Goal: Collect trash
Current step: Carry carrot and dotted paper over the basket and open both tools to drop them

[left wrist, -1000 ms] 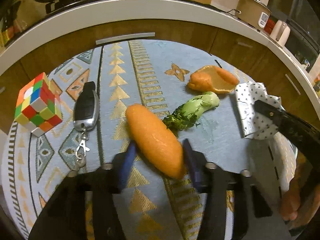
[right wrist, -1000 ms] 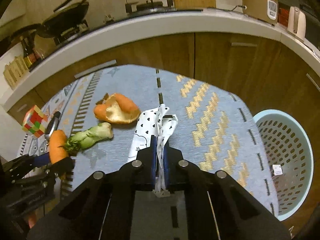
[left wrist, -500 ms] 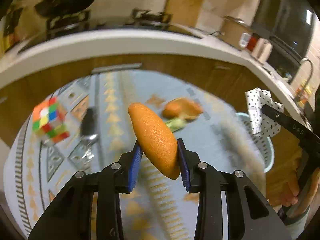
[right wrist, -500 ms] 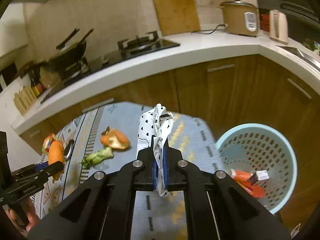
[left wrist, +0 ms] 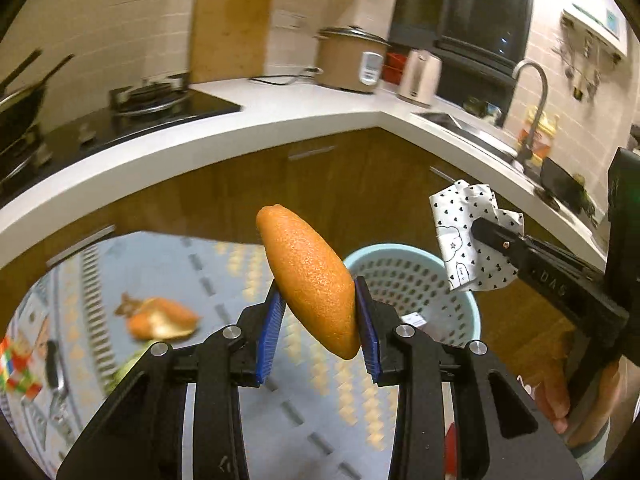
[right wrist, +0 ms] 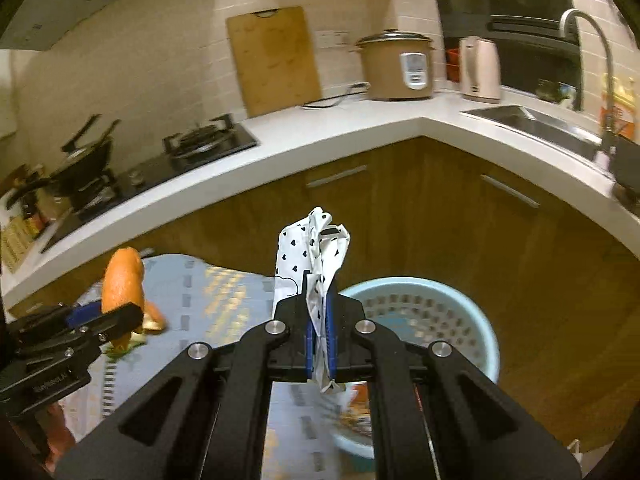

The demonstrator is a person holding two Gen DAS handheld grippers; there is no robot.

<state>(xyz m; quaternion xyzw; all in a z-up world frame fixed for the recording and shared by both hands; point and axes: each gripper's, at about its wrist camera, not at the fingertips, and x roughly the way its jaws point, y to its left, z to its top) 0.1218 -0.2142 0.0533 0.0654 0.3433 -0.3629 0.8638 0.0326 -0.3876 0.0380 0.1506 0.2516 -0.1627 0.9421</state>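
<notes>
Here, above the patterned table (left wrist: pixel 224 264), I carry two pieces of trash toward the pale blue basket (left wrist: pixel 404 276). My left tool (left wrist: pixel 318 316) is clamped on an orange peel (left wrist: pixel 310 280), its long axis tilted up and away; my right tool (right wrist: pixel 319 336) is pinched tight on a heart-print wrapper (right wrist: pixel 316 248) standing upright between the pads. The basket lies ahead and below both, and in the right wrist view it sits almost directly under the wrapper, so I judge the right hand the nearer to a drop.
</notes>
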